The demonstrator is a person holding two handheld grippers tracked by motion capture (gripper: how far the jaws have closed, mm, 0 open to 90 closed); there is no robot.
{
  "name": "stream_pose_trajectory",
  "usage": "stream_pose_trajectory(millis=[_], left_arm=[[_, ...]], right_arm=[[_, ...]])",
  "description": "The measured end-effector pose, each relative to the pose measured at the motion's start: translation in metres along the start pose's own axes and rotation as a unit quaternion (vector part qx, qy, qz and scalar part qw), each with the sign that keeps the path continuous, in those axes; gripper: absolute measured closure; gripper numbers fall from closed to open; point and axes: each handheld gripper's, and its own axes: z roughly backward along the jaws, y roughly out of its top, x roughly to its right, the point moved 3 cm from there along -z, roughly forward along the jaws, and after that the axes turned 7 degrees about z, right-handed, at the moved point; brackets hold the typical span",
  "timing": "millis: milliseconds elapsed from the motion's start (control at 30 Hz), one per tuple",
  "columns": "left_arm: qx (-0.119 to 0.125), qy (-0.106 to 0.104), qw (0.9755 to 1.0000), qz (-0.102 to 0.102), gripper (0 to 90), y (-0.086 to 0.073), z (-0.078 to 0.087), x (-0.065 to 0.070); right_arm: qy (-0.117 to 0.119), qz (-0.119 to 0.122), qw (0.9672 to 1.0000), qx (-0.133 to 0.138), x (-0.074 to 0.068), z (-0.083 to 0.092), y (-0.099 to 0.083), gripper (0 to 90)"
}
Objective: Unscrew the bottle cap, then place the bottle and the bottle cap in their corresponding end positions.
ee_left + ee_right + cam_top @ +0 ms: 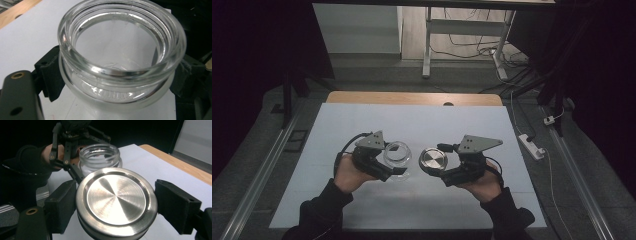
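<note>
A clear glass jar (397,153) with no lid is held upright just over the white table cover, with my left gripper (397,161) shut on it. In the left gripper view the black pads (51,72) press on the jar (120,72) below its threaded rim from both sides. A round brushed-metal lid (433,159) faces up, and my right gripper (435,166) is shut on it. The right gripper view shows the lid (116,200) between the two pads (61,205), with the jar (100,157) a short way beyond it. Jar and lid are side by side, apart.
A white sheet (362,125) covers the table, whose wooden far edge (412,97) shows beyond it. A power strip (532,146) and cables lie on the floor to the right. White desk legs (428,45) stand farther back.
</note>
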Motion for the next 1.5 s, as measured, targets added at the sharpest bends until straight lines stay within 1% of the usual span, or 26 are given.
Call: stream_pose_trajectory(millis=[167, 333, 567, 800, 1033, 1167, 1300, 1500], left_arm=[[0.004, 0.009, 0.9999, 0.005, 15.8, 0.000, 0.002, -0.003], [0.007, 0.016, 0.9998, 0.005, 15.8, 0.002, 0.003, -0.005], [0.009, 0.020, 0.9997, 0.006, 15.8, 0.003, 0.002, -0.007], [0.010, 0.027, 0.9996, 0.009, 15.8, 0.004, -0.001, -0.012], [0.009, 0.031, 0.9994, 0.013, 15.8, 0.005, -0.006, -0.017], [0.004, 0.034, 0.9993, 0.010, 15.8, 0.007, -0.011, -0.018], [0.006, 0.036, 0.9993, 0.012, 15.8, 0.010, -0.016, -0.020], [0.007, 0.036, 0.9993, 0.008, 15.8, 0.017, -0.025, -0.026]], right_arm=[[0.005, 0.001, 1.0000, -0.004, -0.005, -0.003, -0.004, 19.7], [0.014, 0.007, 0.9998, -0.009, -0.013, -0.008, -0.008, 19.7], [0.023, 0.009, 0.9996, -0.014, -0.020, -0.012, -0.012, 19.7], [0.033, 0.007, 0.9992, -0.021, -0.026, -0.017, -0.024, 19.7], [0.040, 0.009, 0.9987, -0.028, -0.032, -0.021, -0.032, 19.7], [0.046, 0.011, 0.9984, -0.030, -0.036, -0.024, -0.035, 19.7], [0.050, 0.013, 0.9982, -0.031, -0.039, -0.027, -0.037, 19.7], [0.055, 0.013, 0.9980, -0.029, -0.044, -0.030, -0.040, 19.7]])
